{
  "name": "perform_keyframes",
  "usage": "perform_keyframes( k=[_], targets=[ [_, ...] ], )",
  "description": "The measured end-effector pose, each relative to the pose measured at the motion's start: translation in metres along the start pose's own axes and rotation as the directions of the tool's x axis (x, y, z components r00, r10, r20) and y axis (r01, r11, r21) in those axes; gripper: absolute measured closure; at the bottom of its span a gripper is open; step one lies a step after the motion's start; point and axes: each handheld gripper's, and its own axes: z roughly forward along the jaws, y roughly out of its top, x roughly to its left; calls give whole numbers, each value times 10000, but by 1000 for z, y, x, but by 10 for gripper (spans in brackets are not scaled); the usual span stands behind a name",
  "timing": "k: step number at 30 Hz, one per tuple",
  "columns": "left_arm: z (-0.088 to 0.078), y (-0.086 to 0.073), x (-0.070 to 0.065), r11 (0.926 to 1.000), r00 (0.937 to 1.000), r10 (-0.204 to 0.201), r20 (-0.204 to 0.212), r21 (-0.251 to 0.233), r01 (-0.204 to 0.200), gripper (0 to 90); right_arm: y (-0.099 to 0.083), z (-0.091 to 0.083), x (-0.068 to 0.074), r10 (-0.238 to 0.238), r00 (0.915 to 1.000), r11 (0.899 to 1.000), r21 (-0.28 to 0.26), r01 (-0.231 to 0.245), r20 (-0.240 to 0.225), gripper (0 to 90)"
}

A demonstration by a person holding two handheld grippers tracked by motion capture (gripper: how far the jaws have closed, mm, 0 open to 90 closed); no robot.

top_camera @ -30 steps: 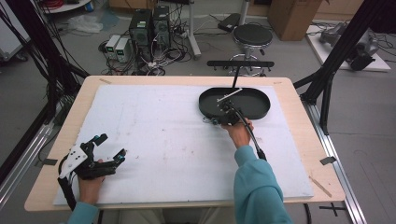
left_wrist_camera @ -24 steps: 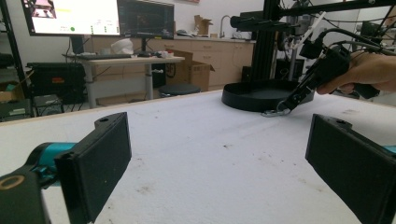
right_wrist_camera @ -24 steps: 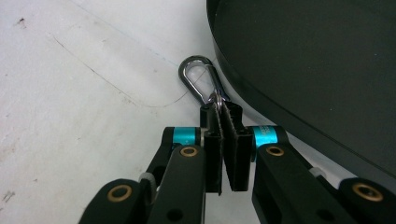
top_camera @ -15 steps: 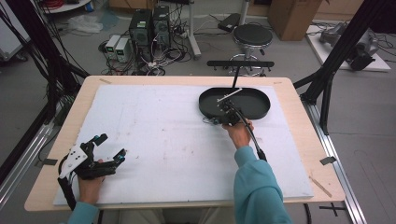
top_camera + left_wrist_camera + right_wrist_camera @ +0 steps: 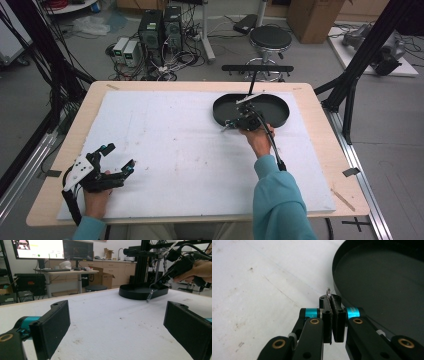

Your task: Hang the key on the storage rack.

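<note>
White tabletop: right hand-held gripper clamped on small metal ring beside black tray; left hand-held gripper agape.

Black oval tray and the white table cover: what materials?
Black oval tray: likely moulded plastic, matte; dull even sheen, smooth raised rim. White table cover: looks like foam board or fibrous sheet; grainy, stained, non-reflective surface. Neither is certain from looks.

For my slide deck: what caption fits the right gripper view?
Right gripper, jaws shut on a small metal ring, beside the black tray's rim above the white table cover.
</note>
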Motion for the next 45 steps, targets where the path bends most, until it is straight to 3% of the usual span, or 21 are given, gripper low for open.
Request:
perform_keyframes(
  k=[9,23,33,44,45],
  targets=[
    [0,0,0,10000,10000,3,-4,14,-3,73,8,-18,2,-248,9996,9988,-419,254,154,894],
    [0,0,0,10000,10000,14,1,40,-14,73,24,-55,-13,-162,9994,9890,-1466,204,301,893],
    [0,0,0,10000,10000,16,-11,27,-16,73,39,-72,-17,-361,9973,9876,-1501,453,633,893],
    [0,0,0,10000,10000,15,3,14,-15,73,71,-97,-30,-640,9925,9833,-1634,806,1045,893],
    [0,0,0,10000,10000,14,1,15,-14,73,74,-98,-32,-824,9900,9797,-1729,1015,1141,893]
  ],
)
